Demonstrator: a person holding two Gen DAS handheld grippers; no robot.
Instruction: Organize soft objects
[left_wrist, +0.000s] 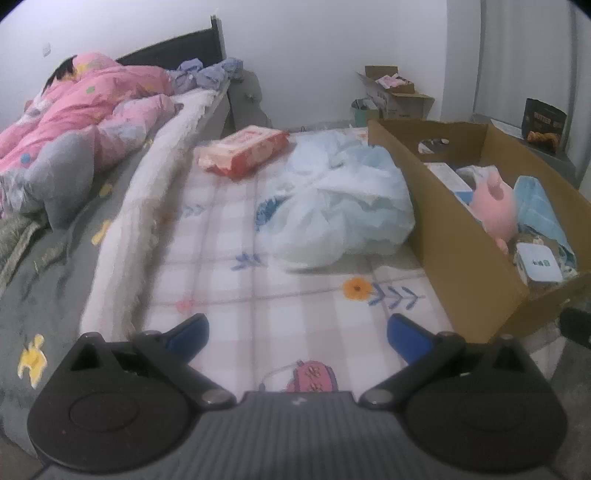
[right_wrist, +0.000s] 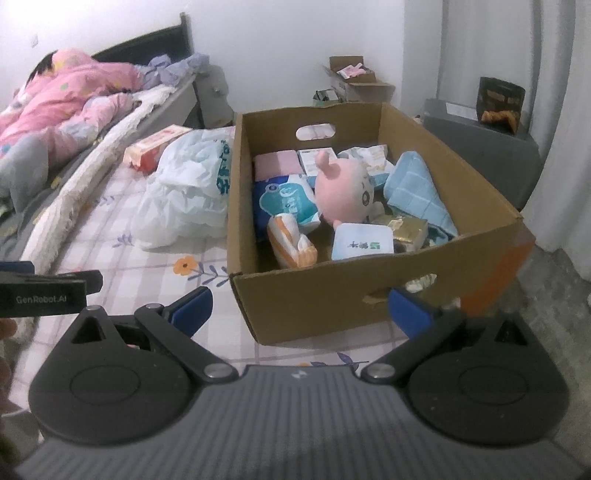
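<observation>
Soft objects fill an open cardboard box (right_wrist: 369, 299) standing on a pink-checked, flower-printed sheet (left_wrist: 258, 295): a pink plush toy (right_wrist: 345, 186) lies near the middle of the box, a folded blue towel (right_wrist: 413, 184) leans against the box wall to the toy's right, a blue-and-white tissue pack (right_wrist: 286, 197) and an orange-striped pack (right_wrist: 291, 243) sit to its left, and a white packet with green print (right_wrist: 362, 242) rests just in front of it beside a gold-wrapped pack (right_wrist: 404, 227). Just outside the box's left wall, touching it, a crumpled pale-blue plastic bag (left_wrist: 343, 199) sprawls on the sheet, and beyond the bag, farther from the box, lies a red-and-pink tissue package (left_wrist: 243, 149). Well to the left of the box, a pink quilt (left_wrist: 81, 110) is heaped on a grey bed. The left gripper (left_wrist: 297, 334) hovers low over the sheet near the box's front left corner, its blue-tipped fingers (left_wrist: 188, 332) spread wide with nothing between them. The right gripper (right_wrist: 299, 312) faces the box's near wall, its fingers (right_wrist: 408, 314) likewise spread apart and empty.
</observation>
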